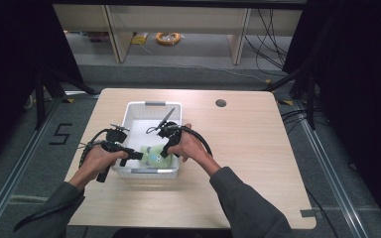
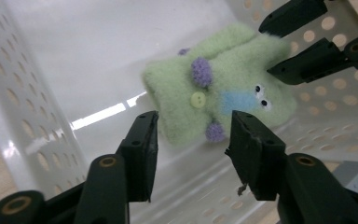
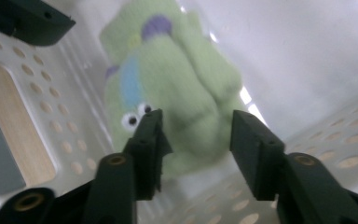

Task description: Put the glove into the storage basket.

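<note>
Plush toy lies in basket at its 6 o'clock end; left gripper and right gripper gape wide, holding nothing. Drop looks done; hands yet to pull out.

Green plush toy in white basket, light wooden table

Grey-green long sleeves; black hand-held gripper with brass-ringed pivots; black looping cable.

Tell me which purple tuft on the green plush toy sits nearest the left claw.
The lower purple tuft on the green plush toy, just beyond the left claw; the larger upper tuft sits farther off, above the yellow button.
</note>
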Demonstrator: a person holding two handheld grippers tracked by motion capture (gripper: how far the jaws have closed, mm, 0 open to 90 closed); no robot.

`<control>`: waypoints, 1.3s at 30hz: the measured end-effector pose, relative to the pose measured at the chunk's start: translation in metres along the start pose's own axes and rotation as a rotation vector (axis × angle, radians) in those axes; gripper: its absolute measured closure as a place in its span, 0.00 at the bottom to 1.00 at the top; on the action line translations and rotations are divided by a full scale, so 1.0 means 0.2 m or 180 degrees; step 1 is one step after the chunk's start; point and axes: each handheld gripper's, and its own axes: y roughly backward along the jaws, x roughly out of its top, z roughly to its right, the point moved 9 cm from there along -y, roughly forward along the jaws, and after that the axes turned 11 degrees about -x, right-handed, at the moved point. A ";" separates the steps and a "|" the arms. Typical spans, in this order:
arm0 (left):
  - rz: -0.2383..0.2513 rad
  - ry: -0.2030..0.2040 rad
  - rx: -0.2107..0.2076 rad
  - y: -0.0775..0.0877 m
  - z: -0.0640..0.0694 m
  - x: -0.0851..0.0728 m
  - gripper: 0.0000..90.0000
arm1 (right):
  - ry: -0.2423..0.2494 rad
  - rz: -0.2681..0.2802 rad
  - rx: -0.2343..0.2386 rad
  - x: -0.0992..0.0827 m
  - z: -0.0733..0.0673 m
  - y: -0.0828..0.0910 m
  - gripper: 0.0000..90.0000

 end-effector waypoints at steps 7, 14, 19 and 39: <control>0.0111 -0.0012 0.0045 0.04 0.00 0.02 0.54 | -0.0005 0.0196 -0.0064 0.04 0.02 0.05 0.53; 0.0205 -0.0058 0.0072 0.07 0.03 0.05 0.51 | 0.0031 0.0458 -0.0021 0.09 0.01 0.15 0.53; 0.0284 -0.0106 0.0046 0.09 0.06 0.06 0.50 | 0.0051 0.0493 -0.0015 0.09 0.01 0.18 0.52; 0.0640 -0.0429 -0.0112 0.17 0.35 -0.04 0.39 | 0.0035 0.0882 0.0029 -0.10 -0.01 0.37 0.41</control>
